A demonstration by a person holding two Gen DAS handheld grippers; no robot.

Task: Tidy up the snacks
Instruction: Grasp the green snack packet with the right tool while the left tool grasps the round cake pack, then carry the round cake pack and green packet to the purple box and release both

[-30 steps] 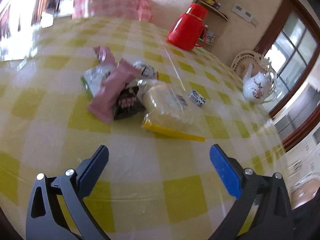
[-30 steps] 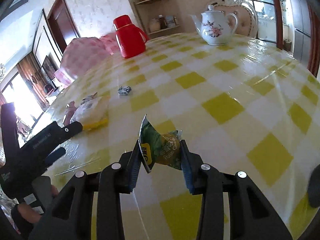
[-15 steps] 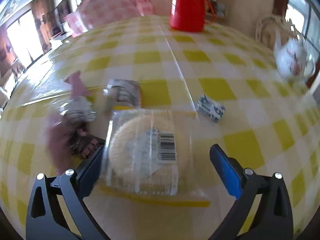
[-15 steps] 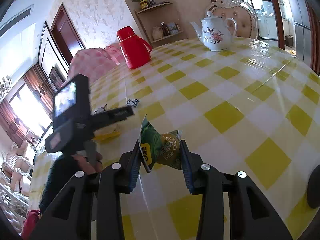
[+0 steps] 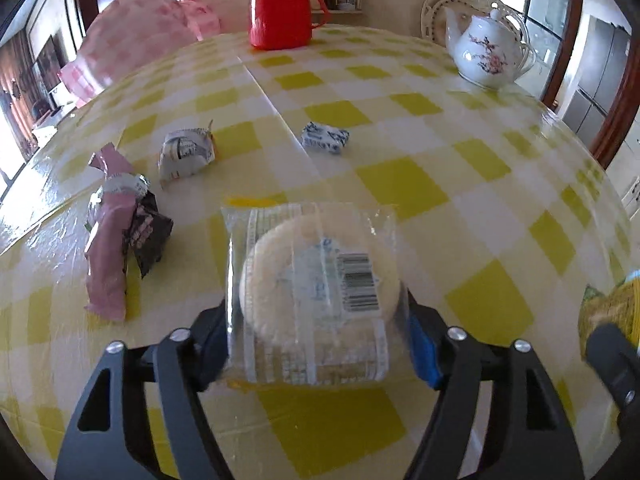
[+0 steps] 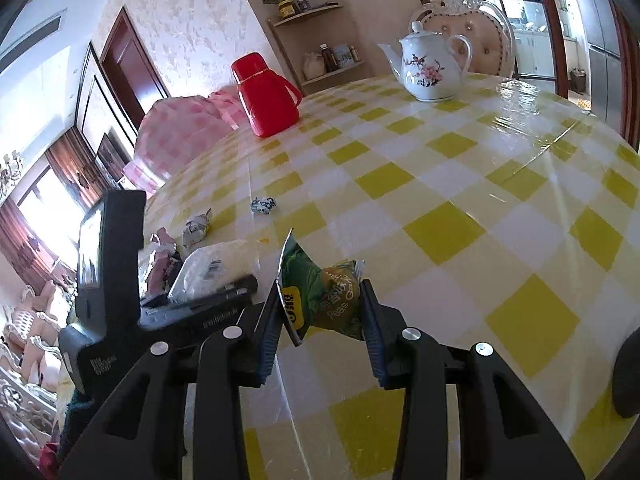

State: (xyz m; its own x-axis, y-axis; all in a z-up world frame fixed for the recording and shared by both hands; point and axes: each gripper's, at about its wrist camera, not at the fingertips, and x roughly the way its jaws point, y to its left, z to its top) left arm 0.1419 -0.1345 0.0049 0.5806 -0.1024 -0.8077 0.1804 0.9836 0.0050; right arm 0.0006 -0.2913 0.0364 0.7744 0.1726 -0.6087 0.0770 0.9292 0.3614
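Observation:
My left gripper (image 5: 316, 344) is shut on a clear packet with a round pale cake (image 5: 312, 280), held just above the yellow checked table; the packet also shows in the right wrist view (image 6: 200, 272). My right gripper (image 6: 320, 320) is shut on a green pea snack packet (image 6: 320, 292), low over the table, to the right of the left gripper (image 6: 192, 312). On the table to the left lie a pink wrapper (image 5: 108, 248), a dark packet (image 5: 148, 232), a white crumpled packet (image 5: 184, 152) and a small blue-white candy (image 5: 324, 138).
A red thermos jug (image 5: 280, 4) and a white flowered teapot (image 5: 486, 52) stand at the far side of the table (image 5: 400, 184). A pink checked cushion (image 5: 140, 40) sits beyond the far left edge. An ornate chair (image 6: 464, 28) stands behind the teapot.
My left gripper moved forward over the cake packet and closed on it. My right gripper kept hold of the green packet and barely moved.

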